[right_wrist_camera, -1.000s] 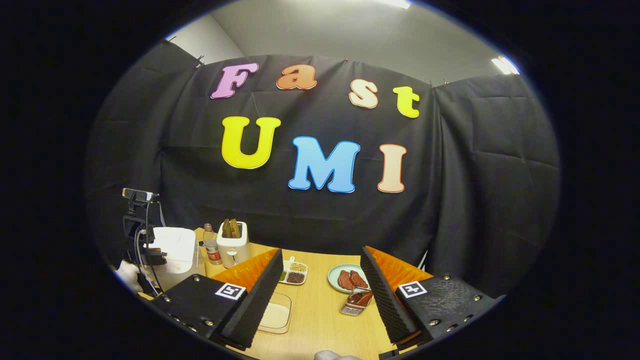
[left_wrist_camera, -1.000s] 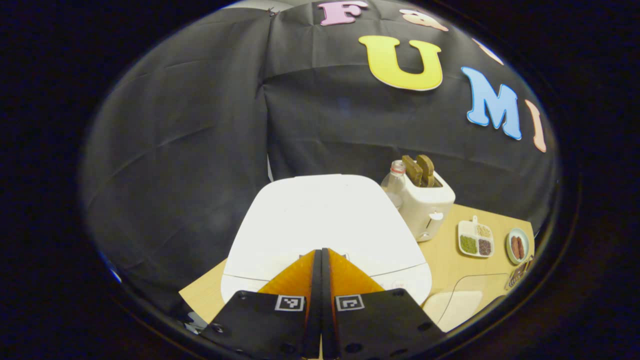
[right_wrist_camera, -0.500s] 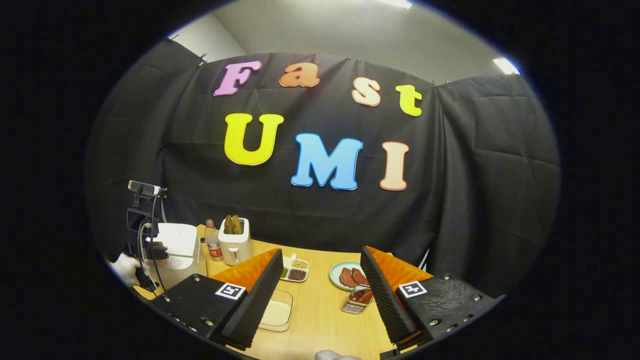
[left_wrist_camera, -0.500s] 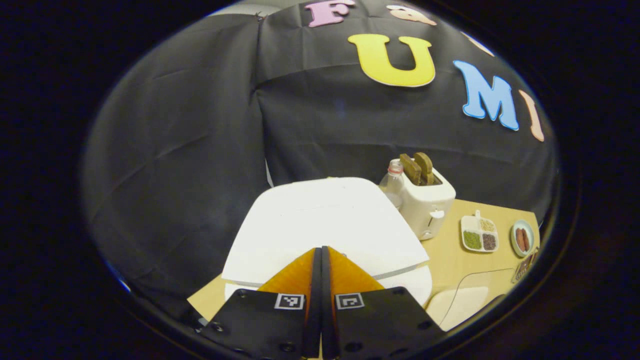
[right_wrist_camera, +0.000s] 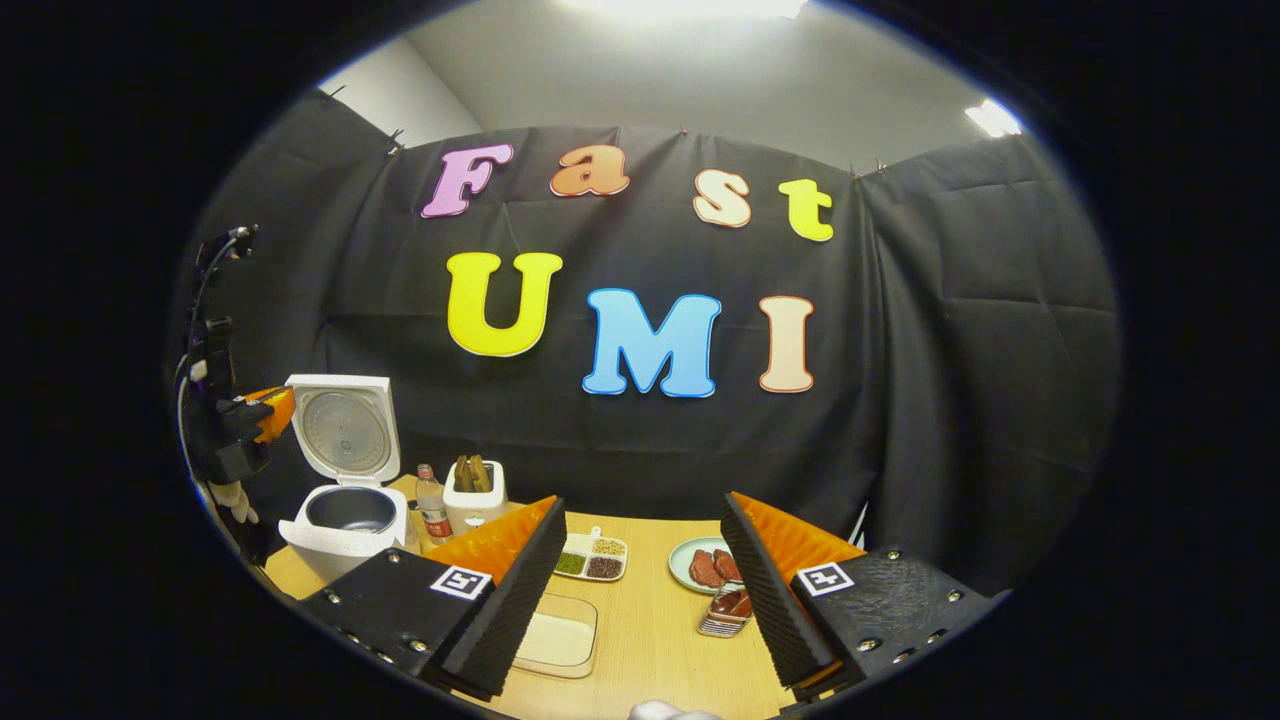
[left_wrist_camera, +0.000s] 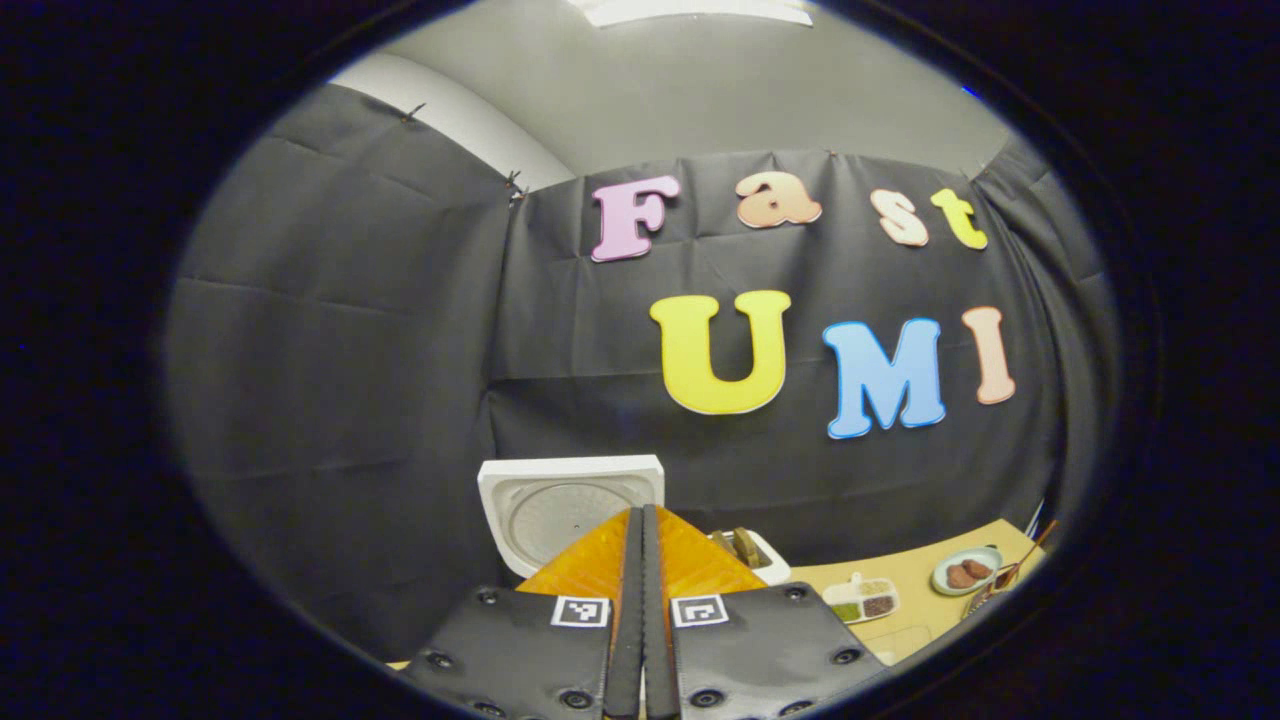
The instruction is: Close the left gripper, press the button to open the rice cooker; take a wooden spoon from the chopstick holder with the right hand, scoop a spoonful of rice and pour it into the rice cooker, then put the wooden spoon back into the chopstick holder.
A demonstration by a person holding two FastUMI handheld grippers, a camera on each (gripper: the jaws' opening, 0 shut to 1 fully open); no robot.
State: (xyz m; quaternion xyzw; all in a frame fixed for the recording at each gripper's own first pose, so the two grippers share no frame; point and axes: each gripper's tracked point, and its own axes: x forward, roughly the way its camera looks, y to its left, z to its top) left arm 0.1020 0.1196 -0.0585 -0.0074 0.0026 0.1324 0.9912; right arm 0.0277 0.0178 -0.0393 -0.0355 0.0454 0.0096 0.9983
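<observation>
Your left tool is pinched tight, fingers flat against each other w/ nothing between; in the right gripper view it hangs high at the far left, just beside the raised lid. The rice cooker stands open at the left end of the worktop: white, smooth, rounded-square body w/ a dark round pot inside. Its lid stands upright, a squarish white shell w/ a pale metal disc on the inner face; the left gripper view looks at that same lid just past your fingertips.

Right of the cooker, a small clear bottle w/ a red label, then a white boxy holder w/ brown wooden handles poking up from the top. Can't tell which is the spoon.

Your right tool is spread wide, empty, ridged pads facing in, hovering over the pale wood-grain worktop. Under its left finger sits a clear rounded-rect container w/ a flat layer of whitish rice. Farther back, a white divided dish w/ green, tan and dark grains. Right of that, a round pale-green plate w/ reddish pieces, and a small metal rack near the right finger.
</observation>
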